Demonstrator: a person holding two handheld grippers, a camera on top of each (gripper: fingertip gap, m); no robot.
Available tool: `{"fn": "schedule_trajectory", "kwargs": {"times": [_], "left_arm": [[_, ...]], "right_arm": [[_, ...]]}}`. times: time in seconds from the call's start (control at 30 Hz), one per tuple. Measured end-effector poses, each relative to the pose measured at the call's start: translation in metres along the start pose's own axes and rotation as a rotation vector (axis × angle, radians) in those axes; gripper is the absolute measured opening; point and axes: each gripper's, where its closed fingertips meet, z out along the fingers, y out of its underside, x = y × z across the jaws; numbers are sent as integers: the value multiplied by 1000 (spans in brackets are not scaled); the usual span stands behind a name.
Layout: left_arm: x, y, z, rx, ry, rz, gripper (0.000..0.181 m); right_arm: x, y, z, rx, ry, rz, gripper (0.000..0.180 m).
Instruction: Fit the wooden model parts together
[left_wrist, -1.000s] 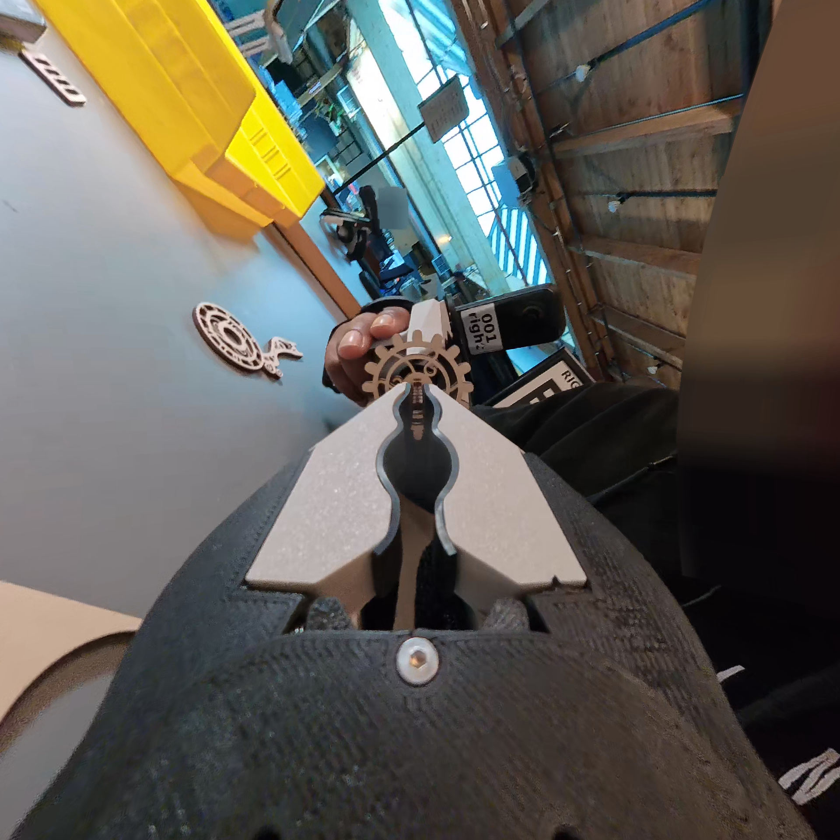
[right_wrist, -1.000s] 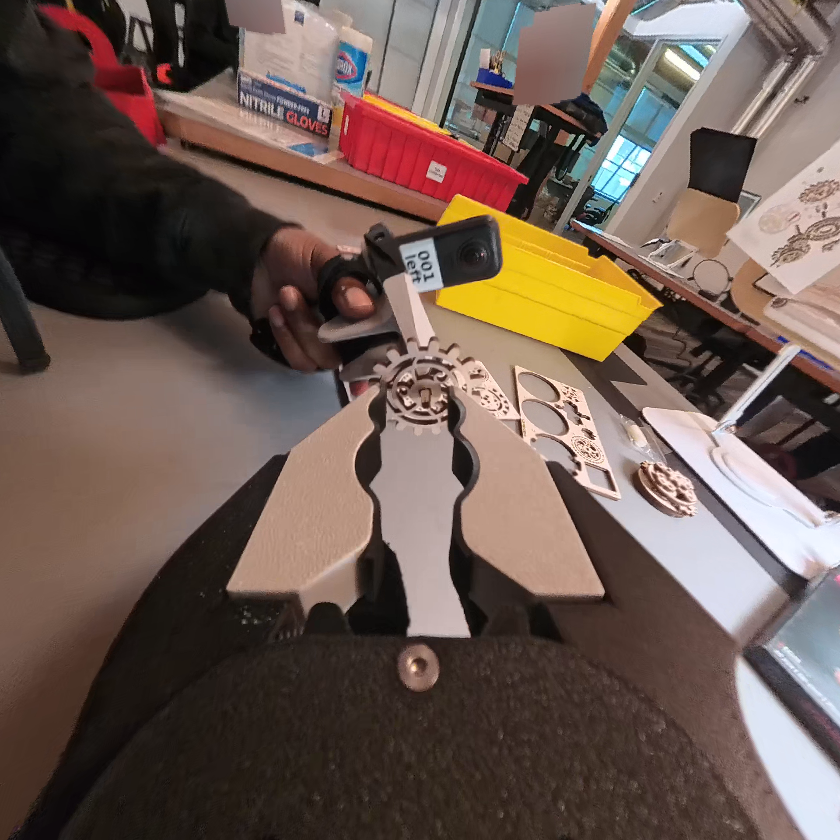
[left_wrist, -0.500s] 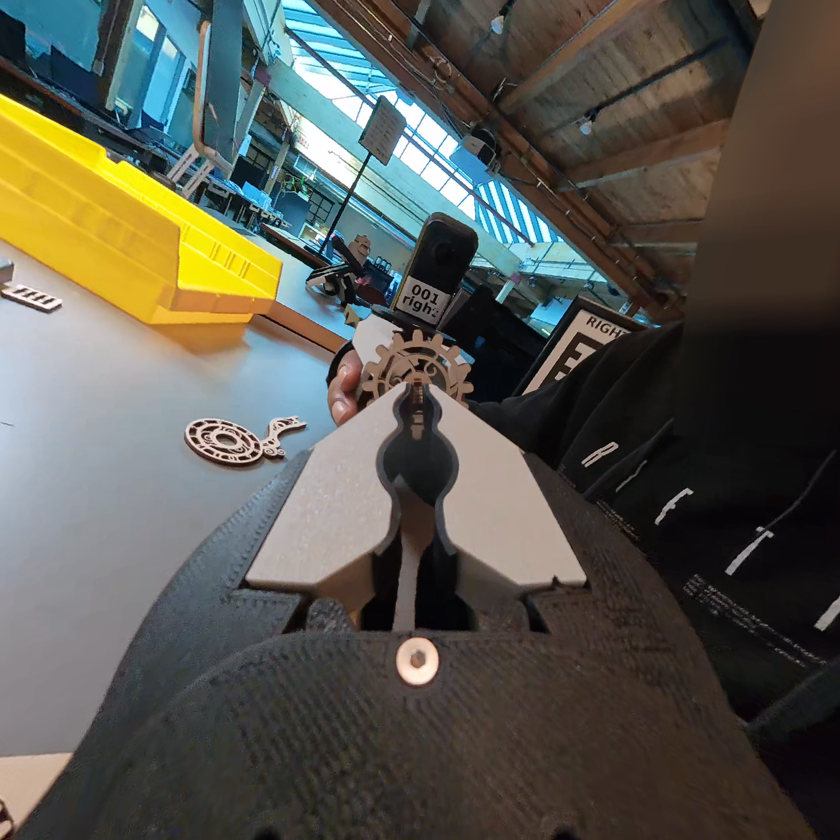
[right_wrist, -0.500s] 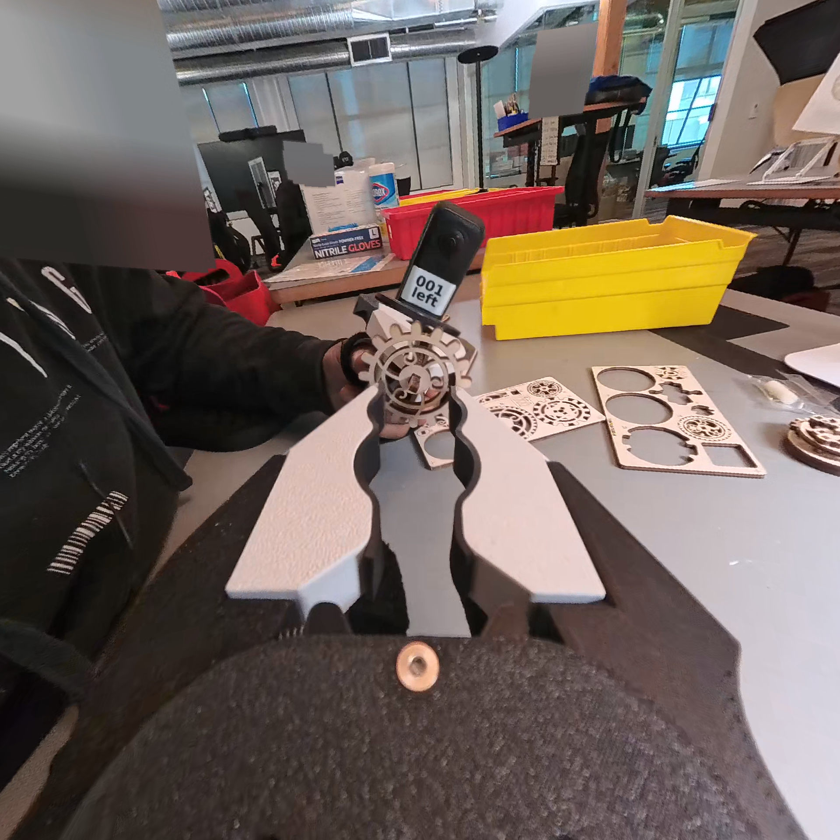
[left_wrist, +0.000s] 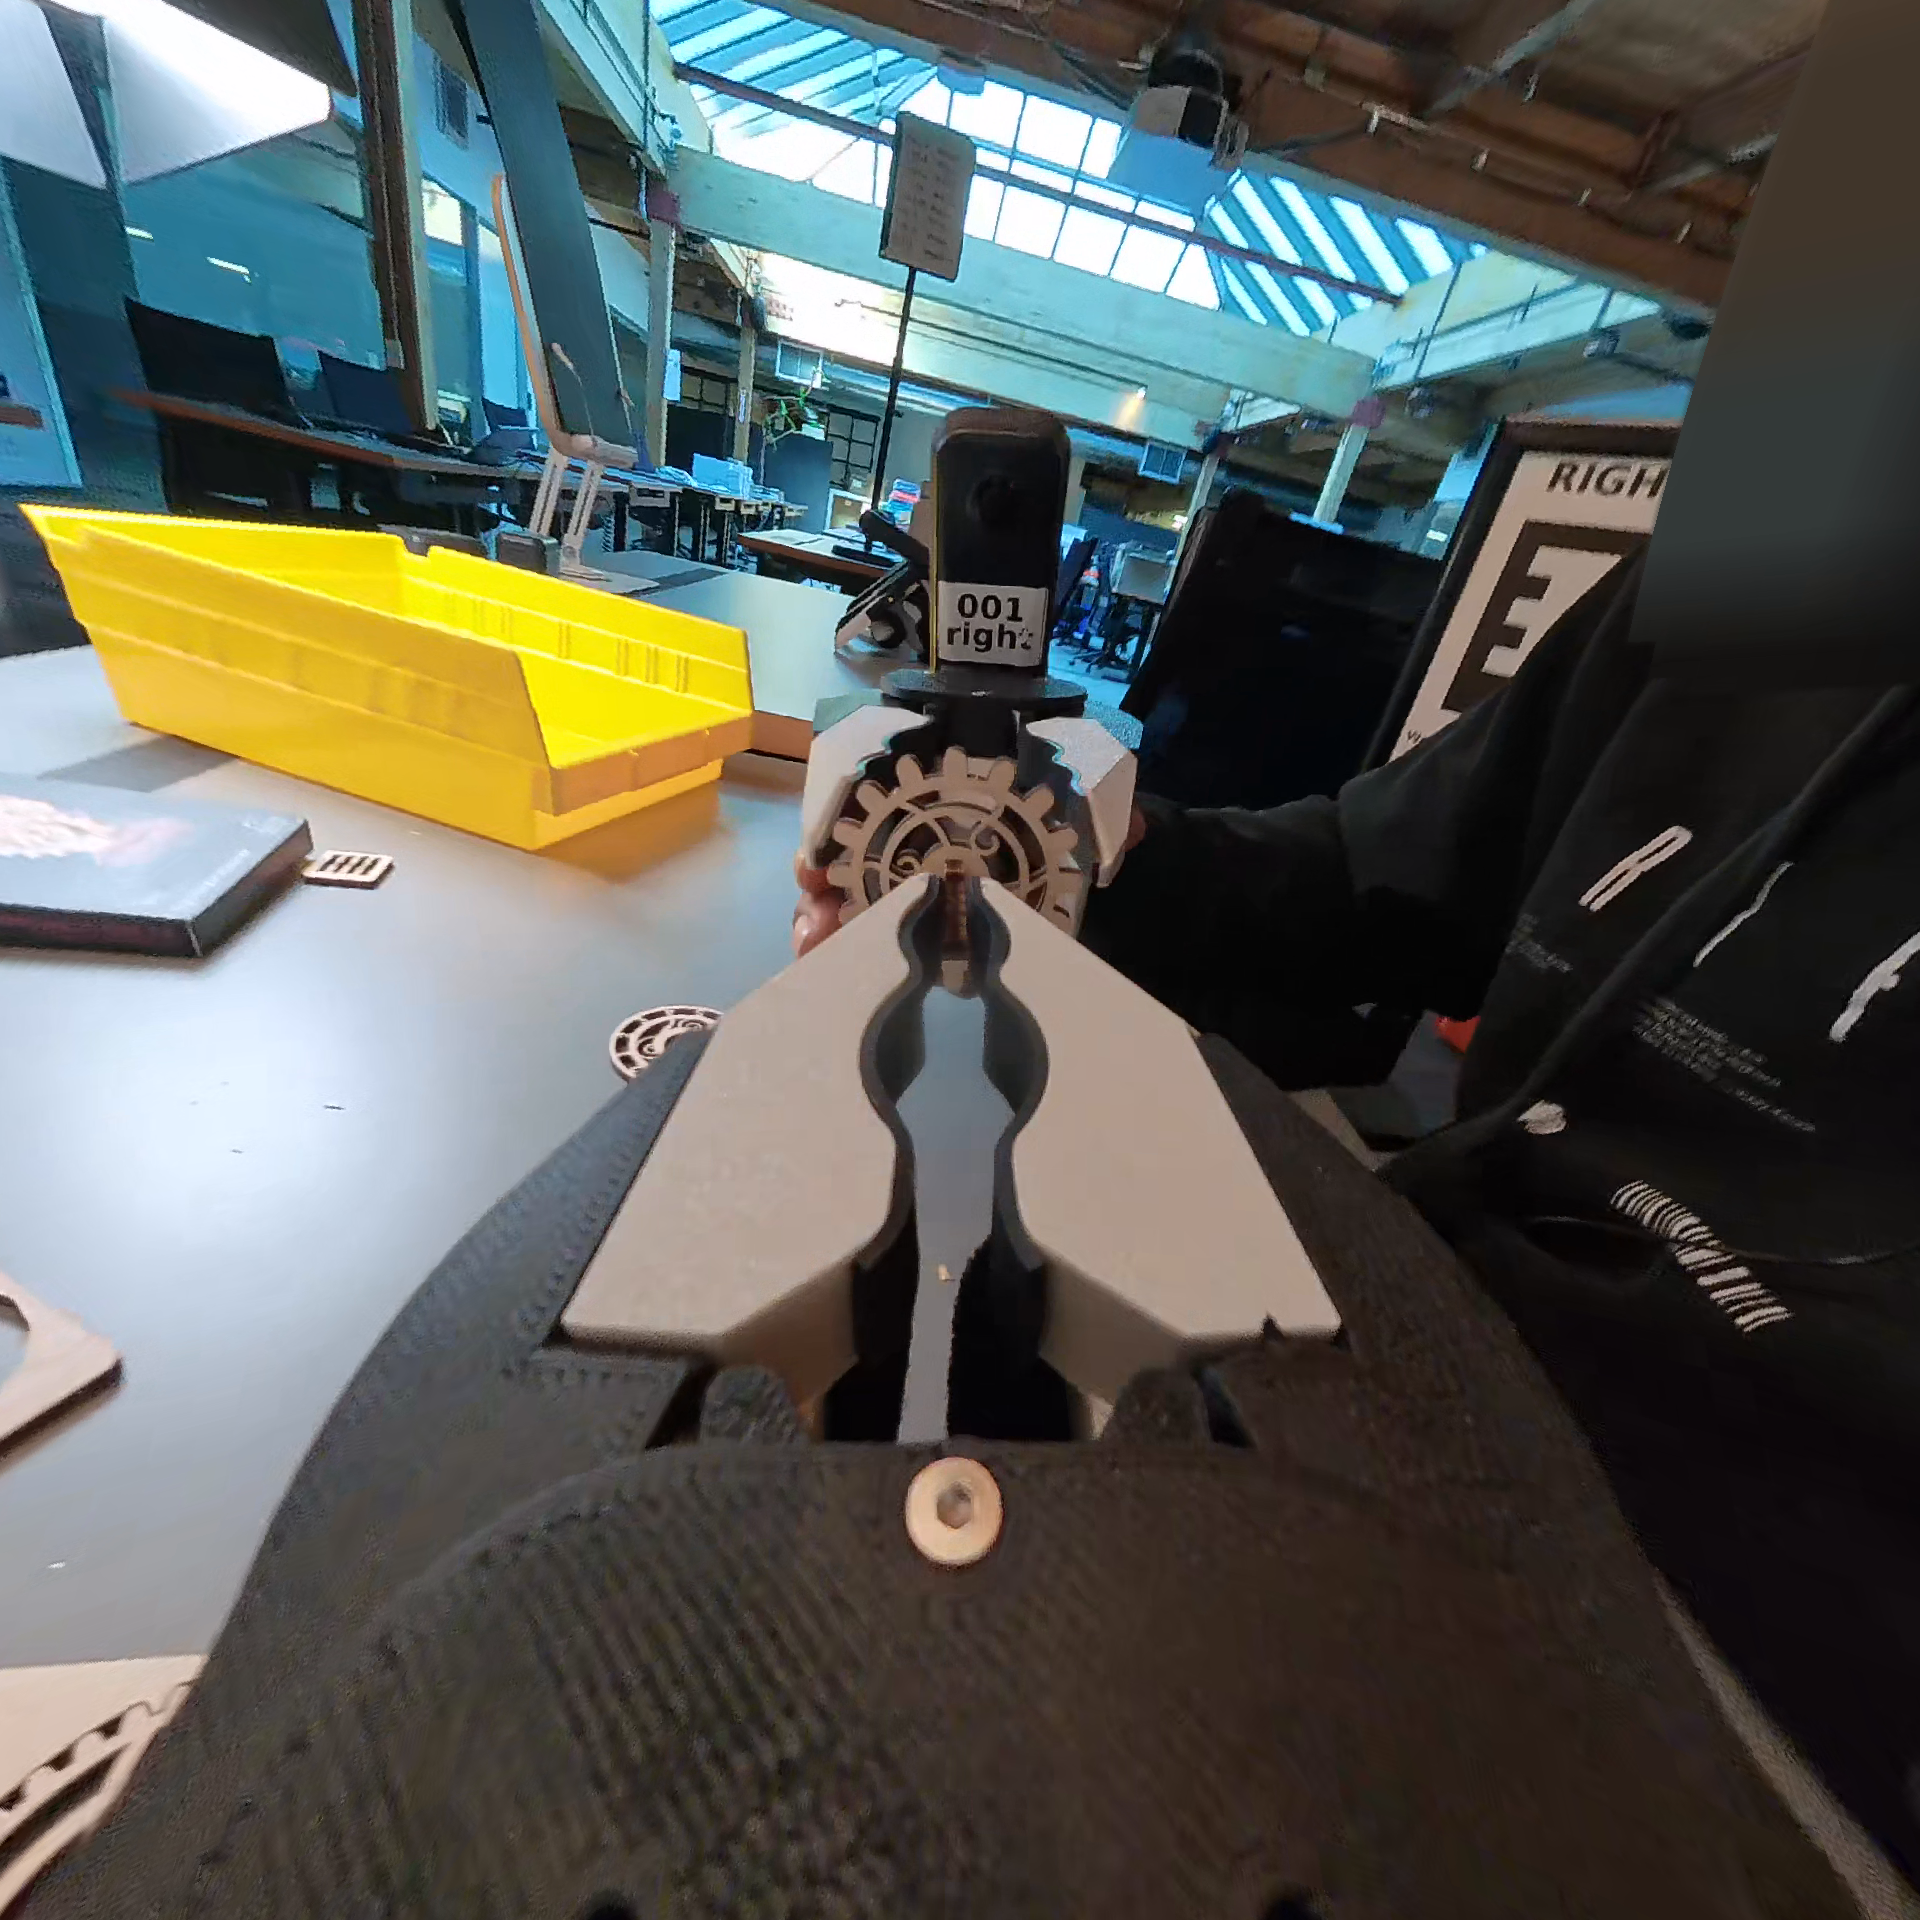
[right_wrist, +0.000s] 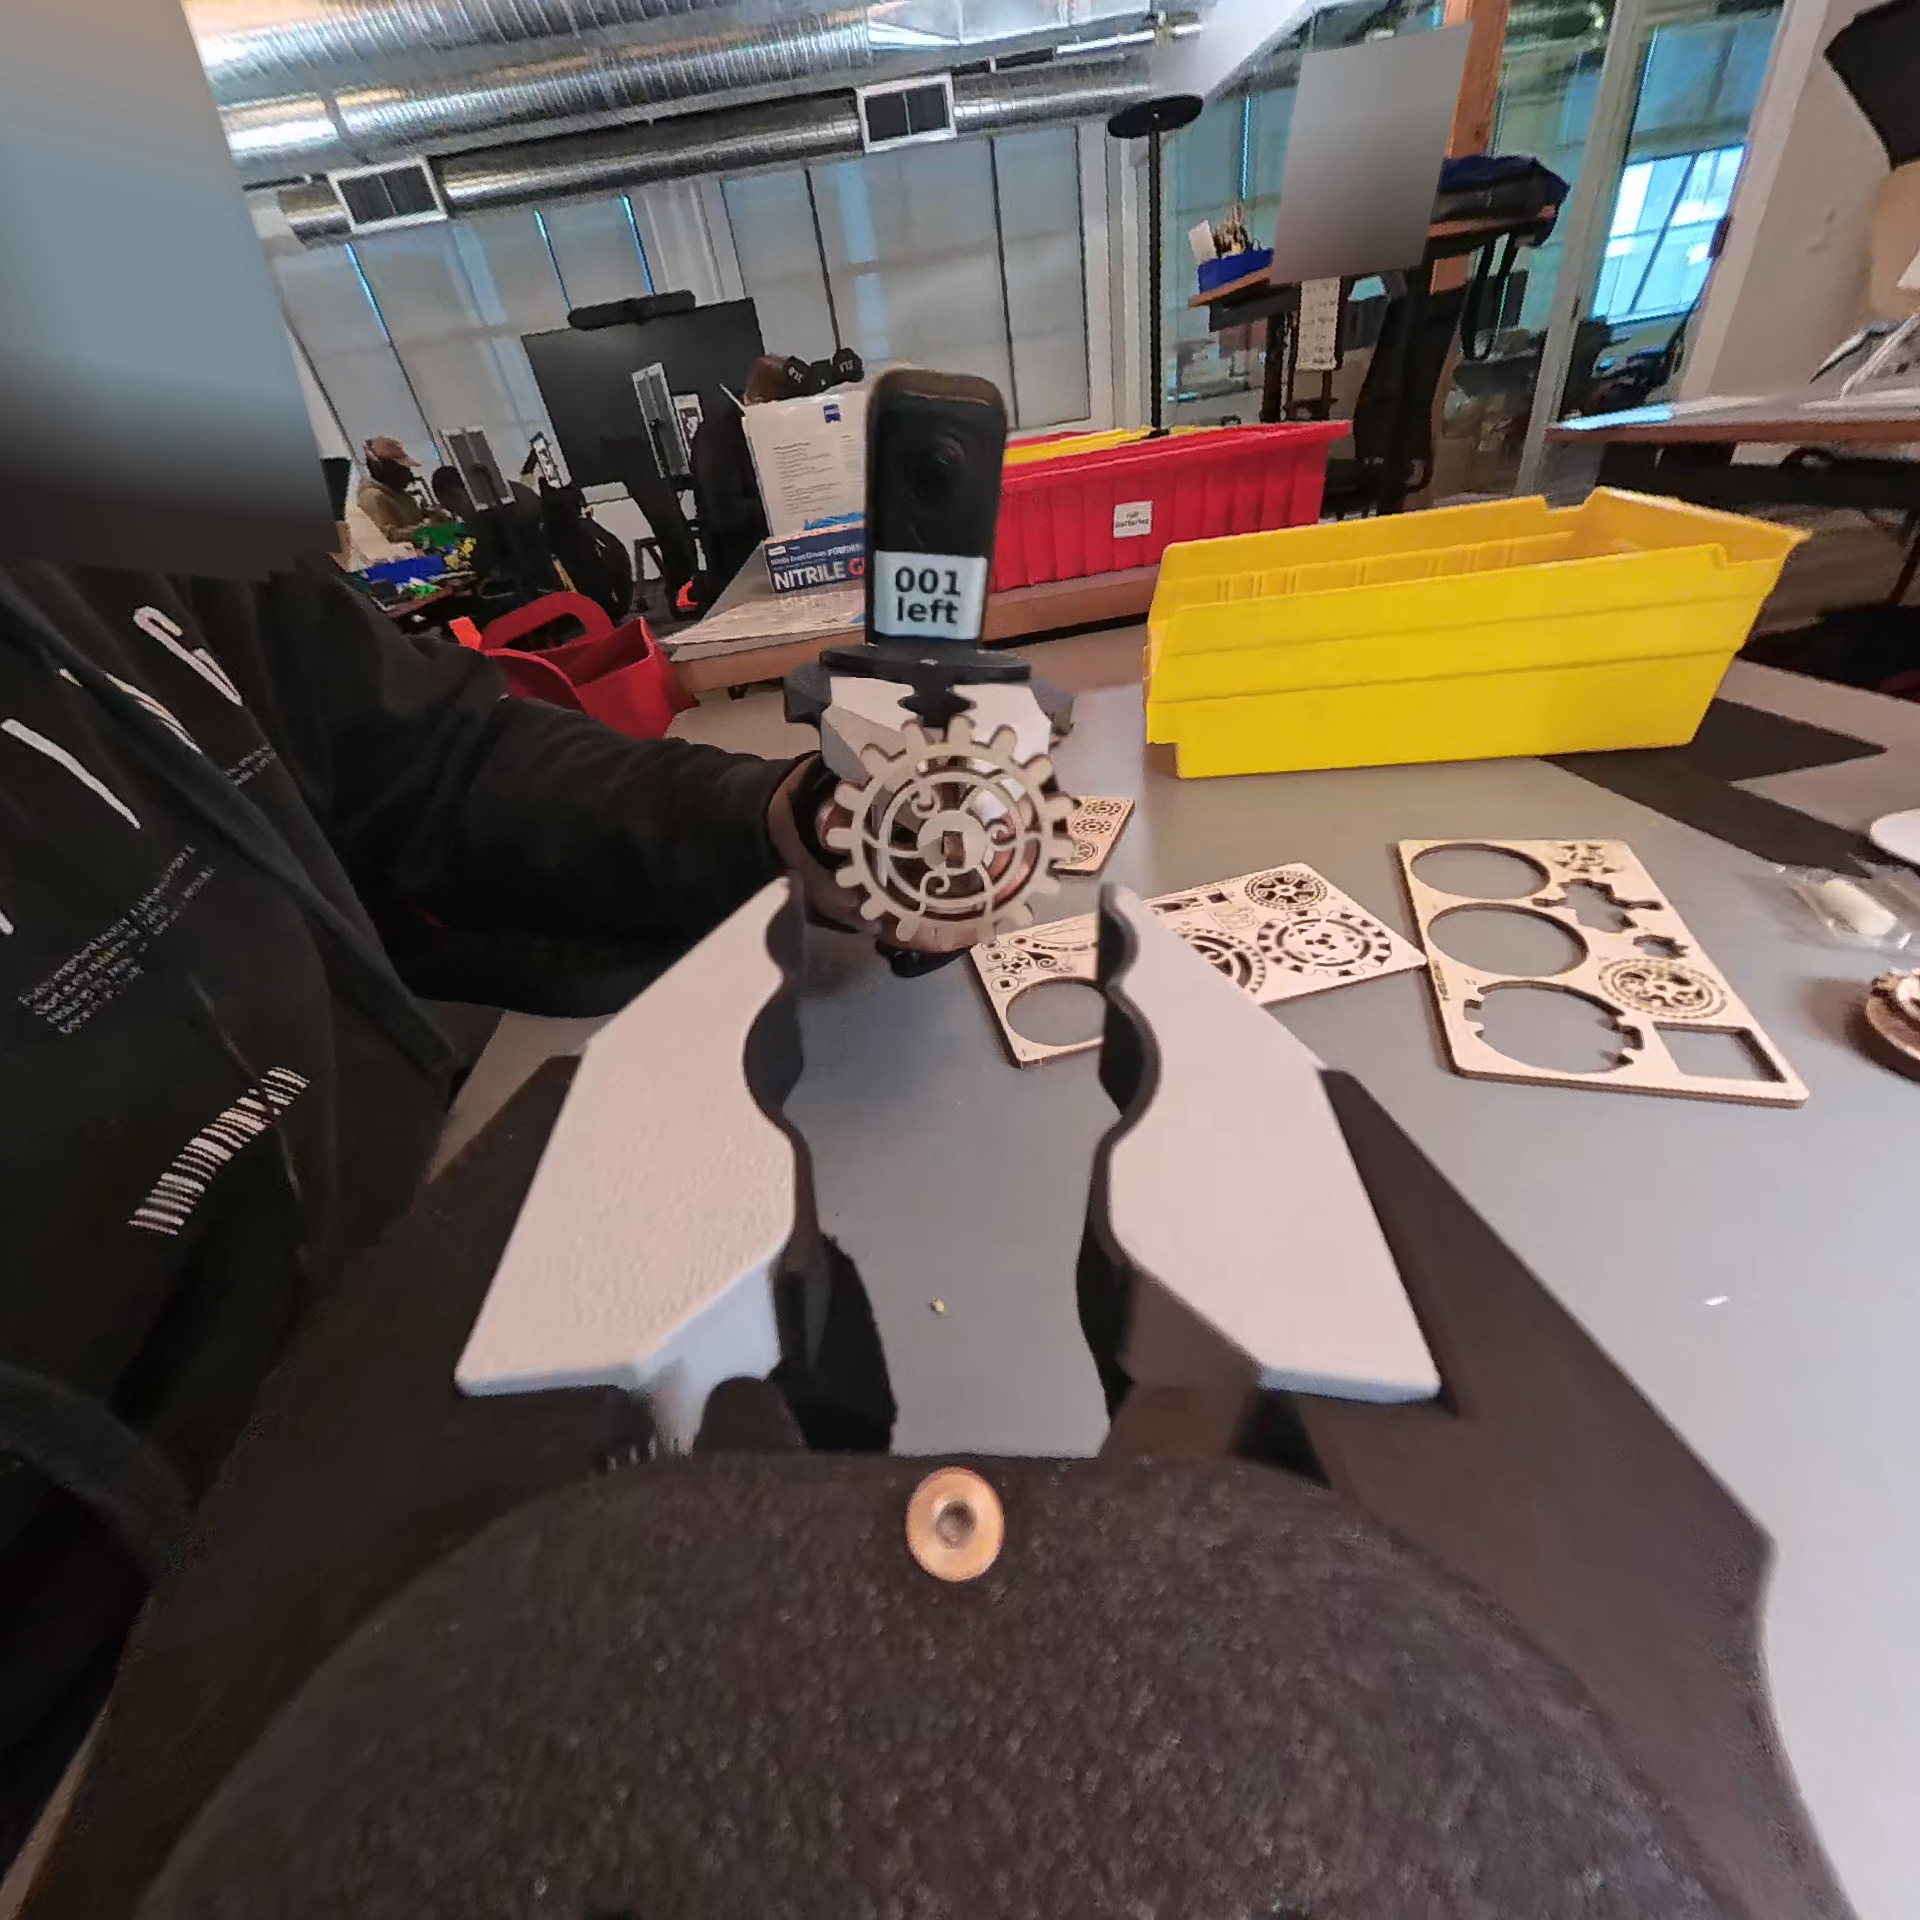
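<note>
Two changes are seen against the earlier frames: in the right wrist view the right gripper (right_wrist: 951, 909) is now spread wide, where half a second ago its fingers were closed on the wooden gear (right_wrist: 948, 840), and both views have been levelled, so that the grey table (left_wrist: 312, 1039) lies flat at the left of the left wrist view instead of tilting.

In the left wrist view, the left gripper (left_wrist: 951, 914) is seen at the centre of the frame, its fingers drawn nearly together and clamped on a small wooden peg (left_wrist: 954, 925). The peg's long axis runs along the fingers, pointing away from the camera into the hub of the gear. The gear stands upright at the centre, face-on to both cameras, above the table and in front of the far gripper.

In the right wrist view, the gear is seen just beyond the parted fingertips (right_wrist: 774, 914), clear of them, and is carried on the peg alone. Behind it the left gripper's camera is seen, and a hand (right_wrist: 831, 883) on its handle.

To the right of centre, flat wooden part sheets (right_wrist: 1590, 977) lie on the table, and a yellow bin (right_wrist: 1455, 644) stands at the upper right.
</note>
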Motion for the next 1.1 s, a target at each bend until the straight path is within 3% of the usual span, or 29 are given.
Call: {"fn": "schedule_trajectory", "kwargs": {"times": [0.13,0.27,0.47,1.1], "left_arm": [[5,7,4,-57,-13,130,1],[11,13,9,-110,-24,203,1],[7,27,11,-213,-39,174,1],[-5,24,7,-216,-105,93,2]], "right_arm": [[-6,8,12,-48,-12,8,68],[-11,17,17,-79,-46,7,53],[-10,16,13,-55,-47,-21,52],[-4,31,16,-129,-53,102,54]]}}
